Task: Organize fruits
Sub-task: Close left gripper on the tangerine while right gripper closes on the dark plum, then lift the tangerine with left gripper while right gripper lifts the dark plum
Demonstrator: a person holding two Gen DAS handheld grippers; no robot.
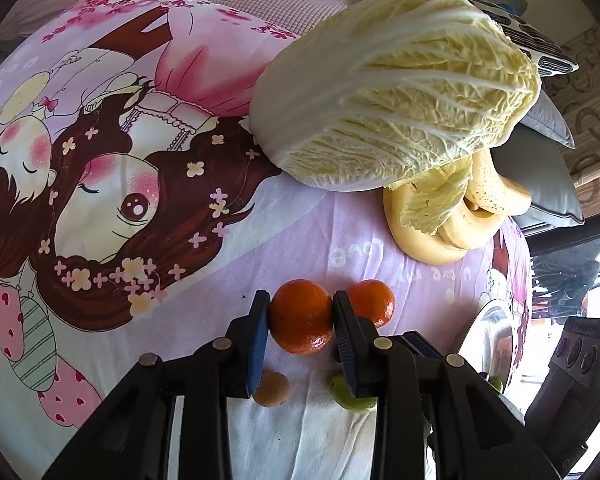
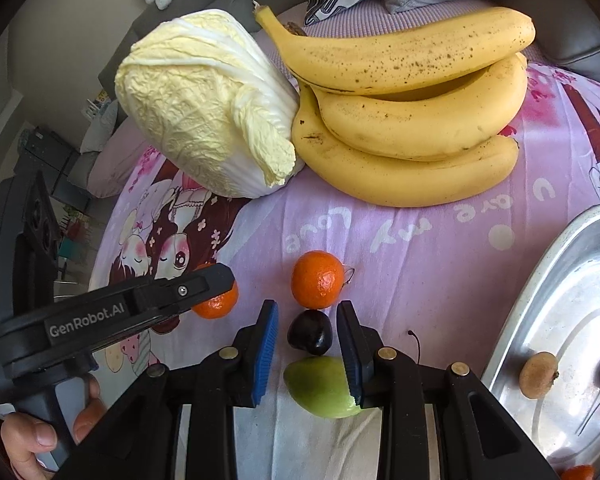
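Left claw [image 1: 301,312] gripped a mandarin [image 1: 300,318]; right claw [image 2: 307,330] held a dark cherry [image 2: 310,332]; steel tray [image 2: 540,280] rim at right edge.

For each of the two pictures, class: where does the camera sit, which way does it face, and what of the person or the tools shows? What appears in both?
Left wrist: on the left gripper, facing down the bed; its fingers clamp a mandarin.
Right wrist: on the right gripper, facing bananas and steel tray; its fingers flank a dark fruit; a hand shows.
Shared: cabbage, bananas, held mandarin, second mandarin, tray.
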